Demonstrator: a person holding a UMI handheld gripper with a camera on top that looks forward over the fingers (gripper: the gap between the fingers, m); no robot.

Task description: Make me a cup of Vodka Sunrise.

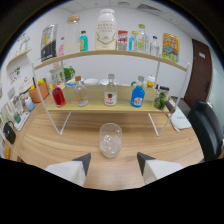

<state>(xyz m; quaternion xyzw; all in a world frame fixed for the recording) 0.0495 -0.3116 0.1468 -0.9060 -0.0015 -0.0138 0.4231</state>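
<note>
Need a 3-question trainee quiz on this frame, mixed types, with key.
1. True or false: the glass stands on the table, just ahead of the fingers.
2. What is in the glass? A) ice B) red liquid C) nothing
3. Fill in: on the lower shelf, the clear bottle stands between the red bottle and the ____ bottle.

Key: 1 true. 2 A. 3 blue. The gripper is open, holding nothing.
</note>
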